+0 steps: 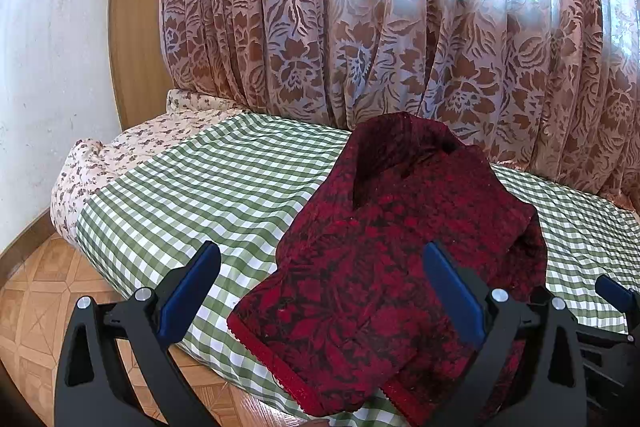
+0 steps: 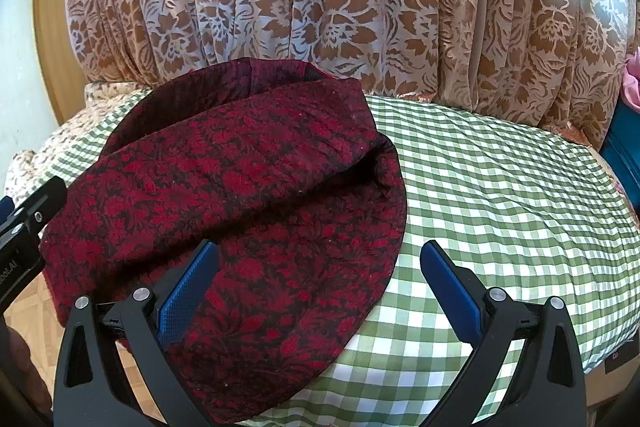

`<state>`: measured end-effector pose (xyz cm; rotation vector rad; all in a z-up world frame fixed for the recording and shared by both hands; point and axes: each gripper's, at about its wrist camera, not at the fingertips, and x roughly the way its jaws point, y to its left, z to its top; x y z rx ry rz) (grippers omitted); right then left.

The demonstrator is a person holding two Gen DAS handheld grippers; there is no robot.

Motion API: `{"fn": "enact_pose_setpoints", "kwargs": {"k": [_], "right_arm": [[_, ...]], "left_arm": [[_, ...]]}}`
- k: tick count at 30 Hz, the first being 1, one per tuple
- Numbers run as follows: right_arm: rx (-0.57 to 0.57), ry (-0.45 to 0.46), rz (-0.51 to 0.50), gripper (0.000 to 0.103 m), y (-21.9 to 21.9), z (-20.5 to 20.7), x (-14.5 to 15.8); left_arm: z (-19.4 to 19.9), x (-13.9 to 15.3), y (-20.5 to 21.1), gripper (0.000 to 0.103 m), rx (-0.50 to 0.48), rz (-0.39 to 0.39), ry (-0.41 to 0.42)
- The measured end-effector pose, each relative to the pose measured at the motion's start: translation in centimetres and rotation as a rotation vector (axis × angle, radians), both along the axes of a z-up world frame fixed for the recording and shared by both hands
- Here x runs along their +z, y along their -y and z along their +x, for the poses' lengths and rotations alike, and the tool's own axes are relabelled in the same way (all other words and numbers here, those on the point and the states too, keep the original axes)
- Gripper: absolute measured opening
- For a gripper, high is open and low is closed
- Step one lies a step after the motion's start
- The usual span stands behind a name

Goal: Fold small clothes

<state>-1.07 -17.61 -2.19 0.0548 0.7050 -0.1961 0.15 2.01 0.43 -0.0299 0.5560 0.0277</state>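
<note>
— How is the red garment lying?

— It is lying folded over itself on the green checked bed cover, its long axis running from the near edge of the bed toward the patterned curtain behind. The trimmed hem is pointing at the near edge and hanging slightly over it.

— And the claws?

— The left claw is gaping wide and holding nothing, its right finger sitting over the garment's near part. The right claw is gaping just as wide, also gripping nothing; its left finger is hovering over the cloth, its right finger over the bare checks.
</note>
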Motion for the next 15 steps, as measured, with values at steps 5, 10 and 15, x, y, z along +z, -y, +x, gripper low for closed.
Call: {"fn": "enact_pose_setpoints", "kwargs": {"k": [5,10,15], "right_arm": [[0.004,-0.019,0.014,0.1,0.3,0.4,-0.4],[0.05,-0.084,0.09,0.1,1.6,1.8,-1.6],[0.112,-0.203,0.327,0.091,7.1,2.1,-4.6]], "left_arm": [[0.2,-0.3,-0.1,0.101,-0.001,0.0,-0.009],[0.8,-0.7,-0.3,0.101,-0.016,0.01,-0.029],[1.3,-0.7,-1.0,0.101,-0.035,0.029,-0.02]]}}
